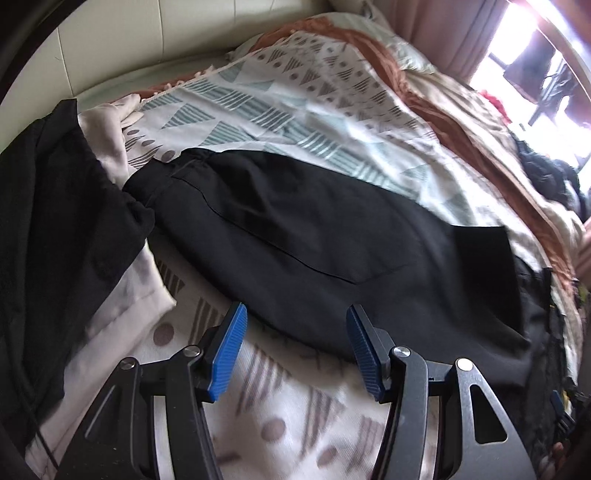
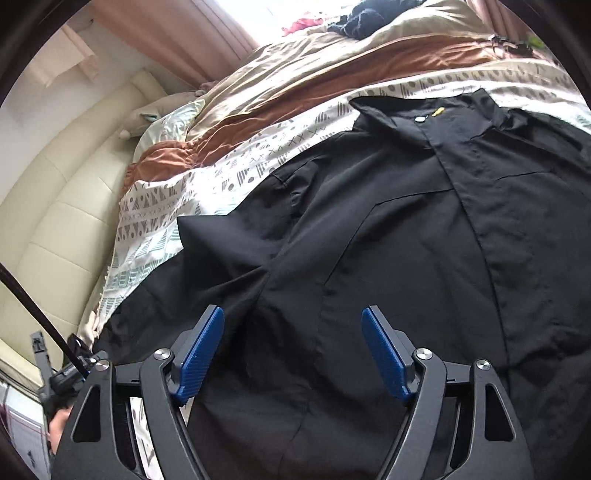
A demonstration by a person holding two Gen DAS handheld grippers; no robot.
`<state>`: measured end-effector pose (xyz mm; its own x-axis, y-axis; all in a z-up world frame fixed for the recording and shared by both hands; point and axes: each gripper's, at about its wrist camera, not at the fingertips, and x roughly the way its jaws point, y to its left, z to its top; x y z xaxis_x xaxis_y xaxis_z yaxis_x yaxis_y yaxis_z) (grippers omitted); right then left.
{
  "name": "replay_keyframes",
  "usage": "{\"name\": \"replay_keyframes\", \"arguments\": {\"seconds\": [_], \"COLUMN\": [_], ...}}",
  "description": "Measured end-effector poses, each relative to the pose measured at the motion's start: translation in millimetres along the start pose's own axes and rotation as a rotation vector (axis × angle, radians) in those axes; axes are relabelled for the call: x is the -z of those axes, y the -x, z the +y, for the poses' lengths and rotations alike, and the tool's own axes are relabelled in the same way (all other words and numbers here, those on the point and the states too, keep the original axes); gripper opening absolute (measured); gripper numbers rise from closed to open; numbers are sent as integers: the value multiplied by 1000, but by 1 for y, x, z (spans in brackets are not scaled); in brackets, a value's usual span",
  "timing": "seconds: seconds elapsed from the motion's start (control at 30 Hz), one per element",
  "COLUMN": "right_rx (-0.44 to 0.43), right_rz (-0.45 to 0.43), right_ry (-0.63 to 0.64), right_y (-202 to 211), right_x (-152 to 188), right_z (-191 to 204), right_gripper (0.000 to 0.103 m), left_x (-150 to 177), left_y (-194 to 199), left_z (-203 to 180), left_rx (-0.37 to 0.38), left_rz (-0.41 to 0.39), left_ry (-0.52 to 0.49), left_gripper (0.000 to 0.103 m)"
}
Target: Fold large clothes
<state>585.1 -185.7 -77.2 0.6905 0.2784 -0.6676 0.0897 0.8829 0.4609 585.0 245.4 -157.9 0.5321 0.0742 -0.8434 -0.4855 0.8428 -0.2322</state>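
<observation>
A large black jacket [image 2: 406, 229] lies spread flat on the bed, collar [image 2: 417, 114] at the far end. In the left wrist view its long black sleeve [image 1: 314, 229] stretches across the patterned cover. My left gripper [image 1: 295, 317] is open and empty, hovering just above the sleeve's near edge. My right gripper [image 2: 293, 321] is open and empty, held over the jacket's body near the armpit folds. Both have blue pads.
A white patterned bedspread [image 1: 295, 99] covers the bed, with a brown and beige duvet [image 2: 332, 74] beyond. Another black garment [image 1: 48, 221] and a pale cloth [image 1: 110, 155] lie at the left. A cream padded headboard [image 2: 55, 206] borders the bed. Dark clothes [image 2: 373, 14] sit near the bright window.
</observation>
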Motion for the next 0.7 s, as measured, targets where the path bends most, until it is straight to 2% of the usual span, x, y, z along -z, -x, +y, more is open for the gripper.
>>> {"name": "replay_keyframes", "arguments": {"seconds": [0.03,0.1,0.13,0.23,0.3,0.43,0.6,0.7], "right_rx": [-23,-60,-77,-123,-131,-106,-265,-269], "right_rz": [13,24,27,58,63,100,137,191], "right_ry": [-26,-59,-64,-78,-75,-91,-208,-232], "right_y": [-7,-17,-22,-39,-48,-69,-89,-111], "right_x": [-3,-6,-6,-7,-8,-6,-14,-16], "right_z": [-3,-11,-12,-16,-17,-19,-20,-19], "right_gripper": [62,57,54,48,48,48,48,48], "left_x": [-2,-6,-7,-10,-12,-16,-30,-38], "left_y": [-7,-18,-20,-25,-20,10,52,78], "left_z": [1,4,4,5,4,-7,-26,-41], "left_rx": [-20,-39,-46,-79,-57,-6,81,130], "left_rz": [8,11,5,-8,-30,-100,-165,-210], "left_ry": [6,22,20,18,16,-21,-64,-79], "left_gripper": [57,56,41,9,5,4,4,3]}}
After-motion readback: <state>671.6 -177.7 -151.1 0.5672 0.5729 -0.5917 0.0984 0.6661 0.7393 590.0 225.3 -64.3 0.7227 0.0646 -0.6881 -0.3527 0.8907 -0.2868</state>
